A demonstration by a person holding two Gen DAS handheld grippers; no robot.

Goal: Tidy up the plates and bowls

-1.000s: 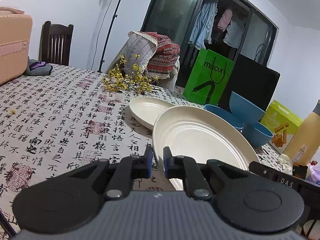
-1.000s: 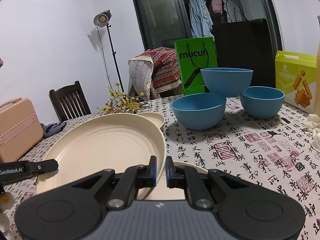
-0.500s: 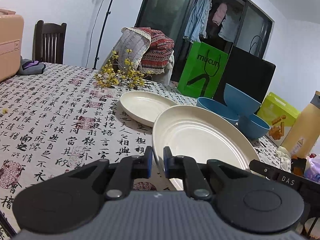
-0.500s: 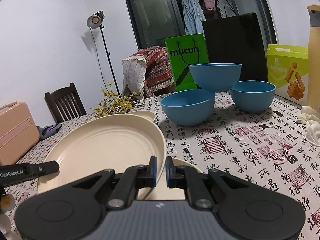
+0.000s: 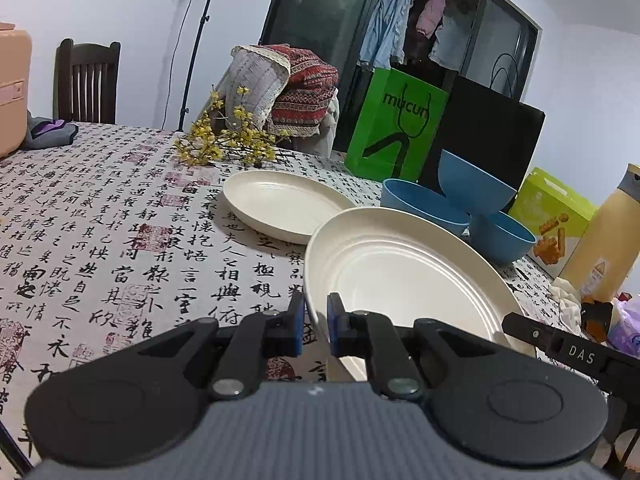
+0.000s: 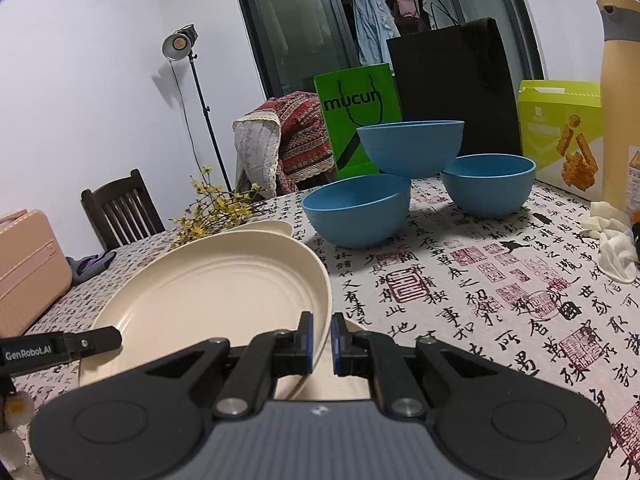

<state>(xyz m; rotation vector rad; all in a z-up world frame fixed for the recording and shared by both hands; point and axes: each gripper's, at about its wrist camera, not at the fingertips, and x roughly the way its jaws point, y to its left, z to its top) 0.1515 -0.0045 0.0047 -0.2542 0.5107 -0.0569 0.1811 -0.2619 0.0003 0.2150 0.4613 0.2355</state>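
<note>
Above the worktop: large plate, lifted level.
Left tool: clamped on its rim.
Right tool: clamped on the opposite rim, sharing the weight.
Likely destination: small plate.

A matt, smooth cream plate, matt blue bowls and a printed cloth tablecloth are seen.

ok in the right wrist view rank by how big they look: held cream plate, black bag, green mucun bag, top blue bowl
1. held cream plate, though nearness inflates it
2. black bag
3. green mucun bag
4. top blue bowl; close to the green bag, so unsure
</note>
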